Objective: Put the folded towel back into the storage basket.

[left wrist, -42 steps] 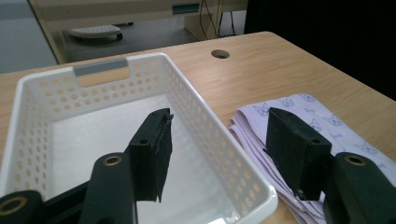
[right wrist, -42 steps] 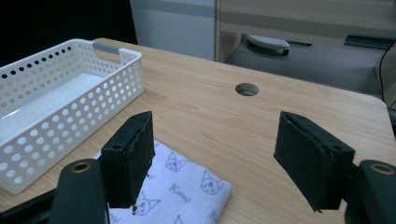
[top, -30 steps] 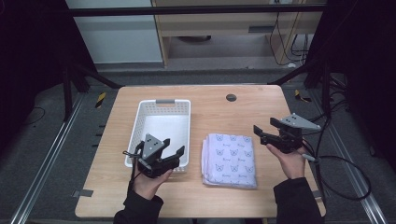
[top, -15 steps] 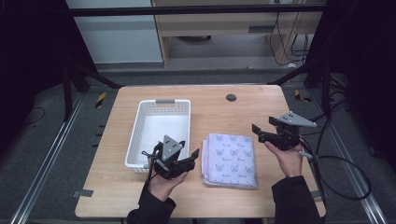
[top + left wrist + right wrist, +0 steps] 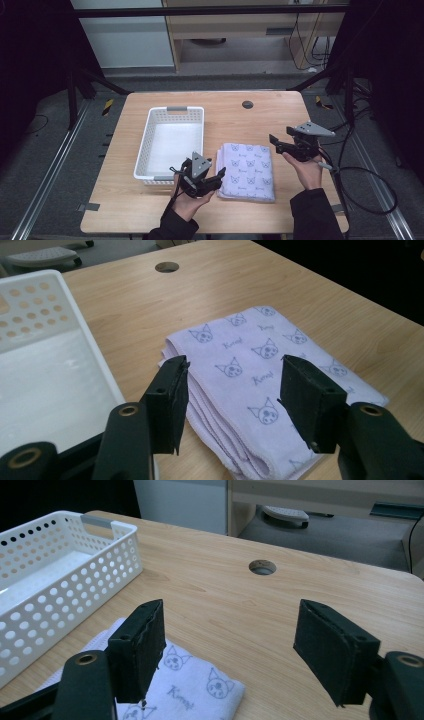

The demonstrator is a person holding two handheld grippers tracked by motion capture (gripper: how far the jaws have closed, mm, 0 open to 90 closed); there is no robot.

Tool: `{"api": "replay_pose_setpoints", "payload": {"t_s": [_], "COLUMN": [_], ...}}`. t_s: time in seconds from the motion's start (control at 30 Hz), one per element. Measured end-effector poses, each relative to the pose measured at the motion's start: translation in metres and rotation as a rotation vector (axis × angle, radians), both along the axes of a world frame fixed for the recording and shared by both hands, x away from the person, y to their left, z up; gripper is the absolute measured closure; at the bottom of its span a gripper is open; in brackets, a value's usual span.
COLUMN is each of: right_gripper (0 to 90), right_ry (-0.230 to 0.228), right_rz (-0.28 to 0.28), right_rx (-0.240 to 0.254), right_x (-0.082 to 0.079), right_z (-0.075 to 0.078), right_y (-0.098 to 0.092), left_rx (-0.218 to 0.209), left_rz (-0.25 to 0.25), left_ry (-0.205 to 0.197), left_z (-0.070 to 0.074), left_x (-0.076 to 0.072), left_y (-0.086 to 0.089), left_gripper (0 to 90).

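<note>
Two hand-held grippers over a wooden surface (image 5: 235, 112), one in each hand. Left hand-held gripper (image 5: 219, 176) low at the near left edge of a folded cloth (image 5: 248, 170), jaws apart and just closing a little, with the cloth's near corner between them. In the left gripper view (image 5: 231, 400), pads on either side of the cloth's folded edge, not pressing on it. Whether the left pad brushes the cloth edge, cannot tell.

Right hand-held gripper (image 5: 274, 140) just past the far right corner of the cloth, held above the surface. Jaws wide apart, nothing between them but bare wood. In the right gripper view (image 5: 227, 650), a corner of the cloth (image 5: 192, 690) down low near the left jaw, not gripped.

One white basket (image 5: 145, 150) with round holes in its walls, just left of the cloth, close beside it but apart. Grey handle at the far end. Inside the basket, a plain white floor and nothing else to see.

Pale purple cloth, folded flat in layers, lying on the surface between both hand-held grippers. Printed all over with small cat-like faces with pointed ears. Curly writing between the faces, like "Kuromi", too small to read for sure.

One round hole (image 5: 247, 104) in the surface, far past the cloth.
</note>
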State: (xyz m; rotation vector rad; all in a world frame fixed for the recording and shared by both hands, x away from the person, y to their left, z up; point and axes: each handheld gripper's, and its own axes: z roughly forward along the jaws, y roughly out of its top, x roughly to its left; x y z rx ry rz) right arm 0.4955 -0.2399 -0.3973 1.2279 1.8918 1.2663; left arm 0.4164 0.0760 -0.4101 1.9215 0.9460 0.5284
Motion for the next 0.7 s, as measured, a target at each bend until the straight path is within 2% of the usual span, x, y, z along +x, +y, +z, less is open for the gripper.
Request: {"api": "replay_pose_setpoints", "payload": {"t_s": [0.1, 0.23, 0.5, 0.7], "right_gripper": [28.8, 28.8, 28.9, 29.7], "right_ry": [0.007, 0.016, 0.047, 0.071], "right_rz": [-0.002, 0.0, 0.003, 0.005], "right_rx": [-0.004, -0.005, -0.016, -0.012], "right_x": [0.0, -0.001, 0.001, 0.003], "right_z": [-0.003, -0.008, -0.022, -0.031], "right_y": [-0.001, -0.002, -0.001, 0.001], "left_rx": [0.014, 0.006, 0.018, 0.048], "left_rz": [-0.003, -0.008, -0.017, -0.011], "left_ry": [0.01, 0.031, 0.071, 0.093], "left_z": [-0.005, -0.012, -0.026, -0.037], "left_x": [-0.002, -0.003, -0.004, -0.005], "left_y": [-0.003, -0.005, -0.009, -0.015], "left_gripper": [44.0, 44.6, 44.9, 45.5]}}
